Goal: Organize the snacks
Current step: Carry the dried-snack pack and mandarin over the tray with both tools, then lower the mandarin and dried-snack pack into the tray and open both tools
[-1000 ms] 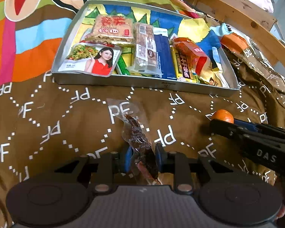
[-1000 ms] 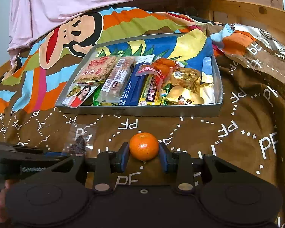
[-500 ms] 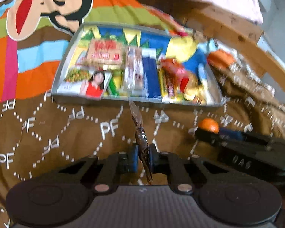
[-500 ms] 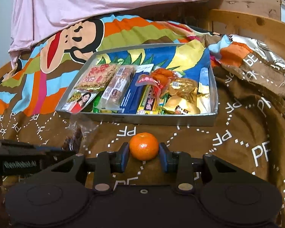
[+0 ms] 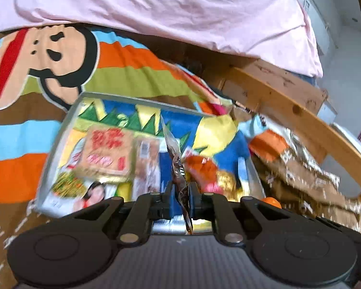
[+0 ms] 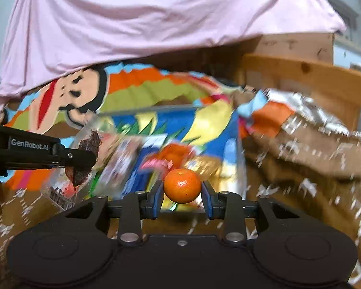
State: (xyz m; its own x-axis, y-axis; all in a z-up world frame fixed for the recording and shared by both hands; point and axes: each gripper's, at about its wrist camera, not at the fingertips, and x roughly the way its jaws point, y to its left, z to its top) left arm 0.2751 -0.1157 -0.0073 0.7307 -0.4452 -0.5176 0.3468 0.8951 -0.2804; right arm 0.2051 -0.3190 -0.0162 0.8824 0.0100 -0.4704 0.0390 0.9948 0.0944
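Carrying is the step in hand: both grippers are loaded and raised above the brown printed bedspread (image 6: 325,159), headed for the metal tray (image 5: 57,144) that already holds a row of packets. The next move, as I judge it, calls for bringing each load over a free patch of the tray, lowering it and only then letting go, since the round fruit could roll off a packet. The tray lies on the colourful cartoon blanket (image 5: 48,55), with a pink sheet (image 6: 156,12) draped behind. The right gripper (image 6: 182,196) has its fingers clamped on a mandarin (image 6: 182,186), bright orange, glossy and dimpled. The left gripper (image 5: 181,198) has its fingers pressed together on a clear snack pouch (image 5: 174,154), thin and crinkly, standing edge-up with dark brown pieces inside.
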